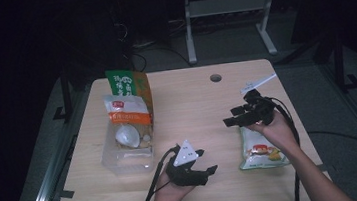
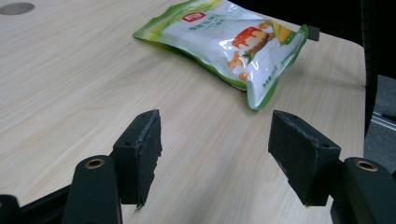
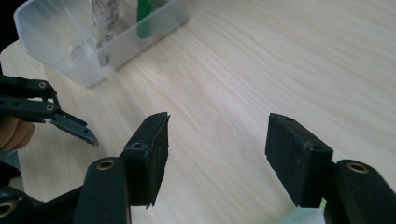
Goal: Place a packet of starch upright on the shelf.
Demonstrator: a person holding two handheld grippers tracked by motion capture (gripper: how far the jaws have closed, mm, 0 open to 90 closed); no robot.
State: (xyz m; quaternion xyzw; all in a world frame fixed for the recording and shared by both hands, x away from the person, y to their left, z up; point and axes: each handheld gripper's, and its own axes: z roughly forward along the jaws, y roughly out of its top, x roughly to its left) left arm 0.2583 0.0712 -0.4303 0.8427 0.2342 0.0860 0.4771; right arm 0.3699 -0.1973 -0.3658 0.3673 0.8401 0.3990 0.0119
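My left gripper [image 1: 207,161] is near the table's front edge, jaws open and nothing between them [image 2: 215,154]. It points right toward a green and white snack bag [image 2: 233,42] that lies flat on the wood. In the high view that bag [image 1: 261,153] rests at the front right, partly under the right hand. My right gripper [image 1: 230,116] hovers just beyond the bag and points left, open and empty [image 3: 217,154]. A clear plastic box [image 3: 60,51] lies ahead of it, and a jaw of the left gripper [image 3: 70,126] shows at the left of that view.
The clear box [image 1: 122,161] sits at the table's left with two upright snack bags, one green and orange [image 1: 129,83] and one white and orange [image 1: 127,111]. A round cable hole [image 1: 216,78] is at the back. Bare wood [image 1: 192,109] lies between box and bag.
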